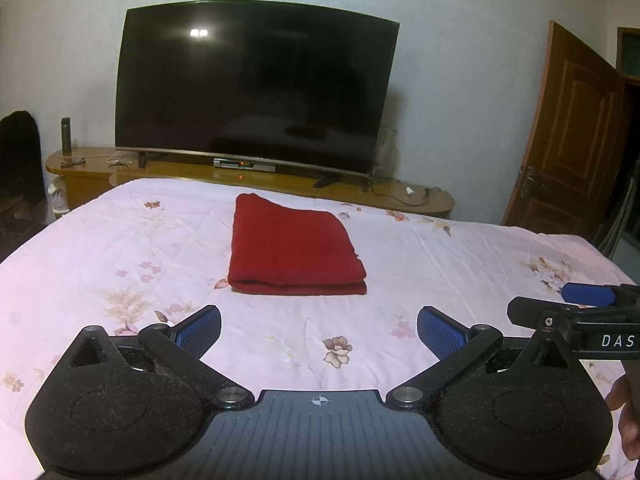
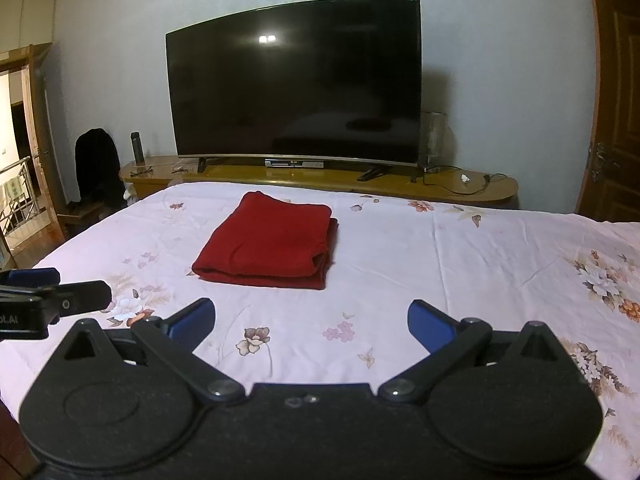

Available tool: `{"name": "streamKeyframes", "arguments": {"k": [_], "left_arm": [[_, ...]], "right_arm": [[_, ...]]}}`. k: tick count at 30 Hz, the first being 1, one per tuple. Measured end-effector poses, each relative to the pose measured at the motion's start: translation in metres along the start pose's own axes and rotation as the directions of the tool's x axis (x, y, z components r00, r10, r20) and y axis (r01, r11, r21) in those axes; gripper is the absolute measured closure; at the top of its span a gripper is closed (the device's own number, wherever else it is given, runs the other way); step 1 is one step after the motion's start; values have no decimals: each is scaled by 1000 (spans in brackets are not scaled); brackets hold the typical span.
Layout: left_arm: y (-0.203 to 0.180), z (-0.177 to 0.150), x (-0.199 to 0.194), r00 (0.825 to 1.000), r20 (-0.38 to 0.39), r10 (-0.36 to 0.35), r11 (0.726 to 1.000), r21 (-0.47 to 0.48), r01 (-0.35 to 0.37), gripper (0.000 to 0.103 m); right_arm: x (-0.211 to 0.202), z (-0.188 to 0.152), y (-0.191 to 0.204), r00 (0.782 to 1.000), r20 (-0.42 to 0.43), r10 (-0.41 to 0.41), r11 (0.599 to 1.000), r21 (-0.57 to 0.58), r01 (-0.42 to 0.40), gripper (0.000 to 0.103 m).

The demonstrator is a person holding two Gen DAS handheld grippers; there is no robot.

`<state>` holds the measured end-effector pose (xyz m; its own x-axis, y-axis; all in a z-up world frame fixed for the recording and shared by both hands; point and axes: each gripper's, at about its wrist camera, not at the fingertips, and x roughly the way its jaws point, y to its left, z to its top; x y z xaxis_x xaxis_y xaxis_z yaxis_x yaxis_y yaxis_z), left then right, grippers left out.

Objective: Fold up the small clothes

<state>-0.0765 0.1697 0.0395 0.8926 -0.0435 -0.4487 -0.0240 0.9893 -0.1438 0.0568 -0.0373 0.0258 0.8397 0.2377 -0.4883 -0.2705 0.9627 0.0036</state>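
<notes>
A red garment (image 1: 294, 246) lies folded into a neat rectangle on the pink floral bedsheet (image 1: 460, 256), in the middle of the bed; it also shows in the right wrist view (image 2: 268, 242). My left gripper (image 1: 319, 330) is open and empty, held above the sheet a little in front of the garment. My right gripper (image 2: 311, 320) is open and empty too, in front of and to the right of the garment. Each gripper shows at the edge of the other's view: the right gripper (image 1: 576, 306), the left gripper (image 2: 48, 294).
A large dark TV (image 1: 256, 92) stands on a low wooden cabinet (image 1: 416, 196) beyond the bed's far edge. A dark bottle (image 1: 66, 136) stands at the cabinet's left end. A brown door (image 1: 568, 132) is open at the right; a doorway (image 2: 20, 140) is at the left.
</notes>
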Motion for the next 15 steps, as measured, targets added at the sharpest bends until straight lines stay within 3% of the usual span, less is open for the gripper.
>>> {"name": "streamKeyframes", "arguments": {"k": [15], "left_arm": [[0,-2,-2,1000,6,-1,1000,5,1,0]], "right_arm": [[-1,2,4,1000,2,-4,1000,-2,4,1]]}}
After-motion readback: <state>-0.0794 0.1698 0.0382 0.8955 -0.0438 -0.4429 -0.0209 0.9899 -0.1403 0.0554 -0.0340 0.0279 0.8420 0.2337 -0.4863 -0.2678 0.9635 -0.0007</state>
